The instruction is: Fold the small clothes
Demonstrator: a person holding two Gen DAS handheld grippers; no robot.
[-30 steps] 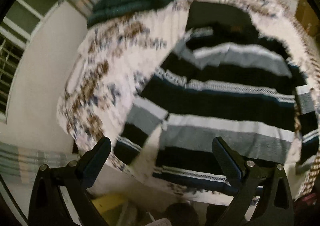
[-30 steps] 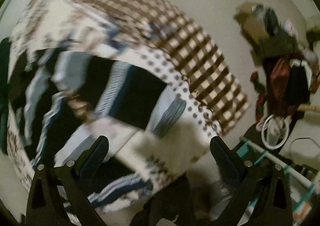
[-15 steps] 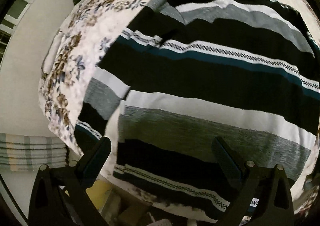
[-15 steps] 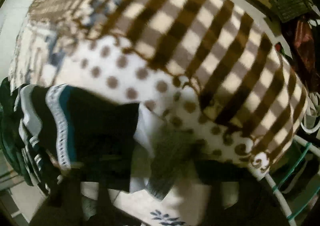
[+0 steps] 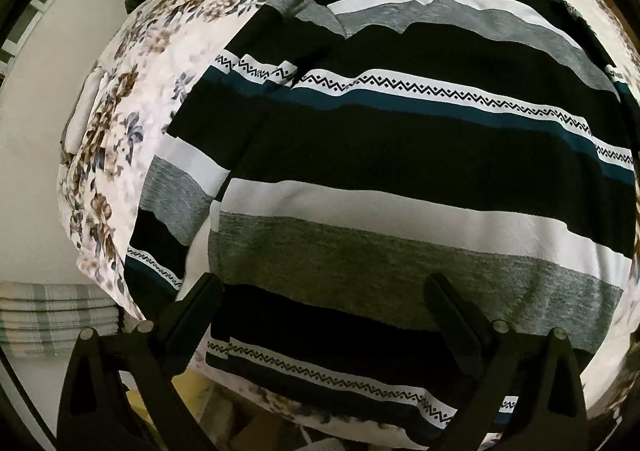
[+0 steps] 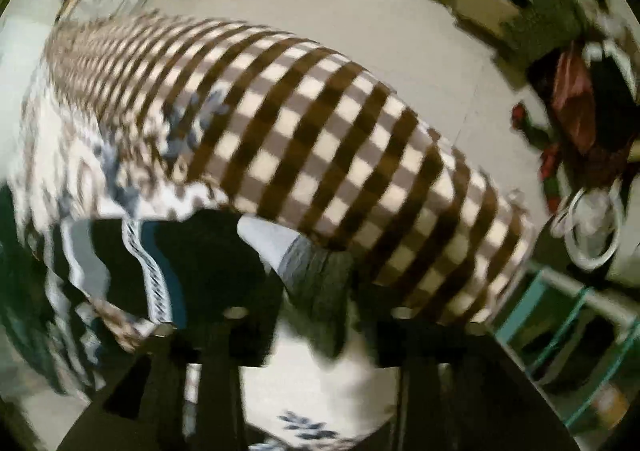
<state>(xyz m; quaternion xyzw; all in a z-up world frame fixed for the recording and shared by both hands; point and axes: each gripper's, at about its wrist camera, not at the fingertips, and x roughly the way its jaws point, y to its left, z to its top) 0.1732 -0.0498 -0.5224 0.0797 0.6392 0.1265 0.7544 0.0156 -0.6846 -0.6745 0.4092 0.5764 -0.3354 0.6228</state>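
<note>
left gripper (image 5: pixel 320 315) spread, hovering over striped shirt (image 5: pixel 400 155) lying flat for folding | right gripper (image 6: pixel 316 335) opening by sleeve (image 6: pixel 308 263), seemingly releasing it

A pale floor (image 6: pixel 400 31) runs toward twelve o'clock, cardboard boxes (image 6: pixel 476 7) at one. A checked bedcover (image 6: pixel 320 139) fills the centre; folded plaid cloth (image 5: pixel 52 323) lies at eight.

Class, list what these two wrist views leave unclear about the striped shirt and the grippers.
- Right wrist view: motion blur hides whether the opening right gripper touches the shirt corner.
- Left wrist view: the striped shirt is cut off by the right edge.
- Left gripper: open; contact with cloth unclear.
</note>
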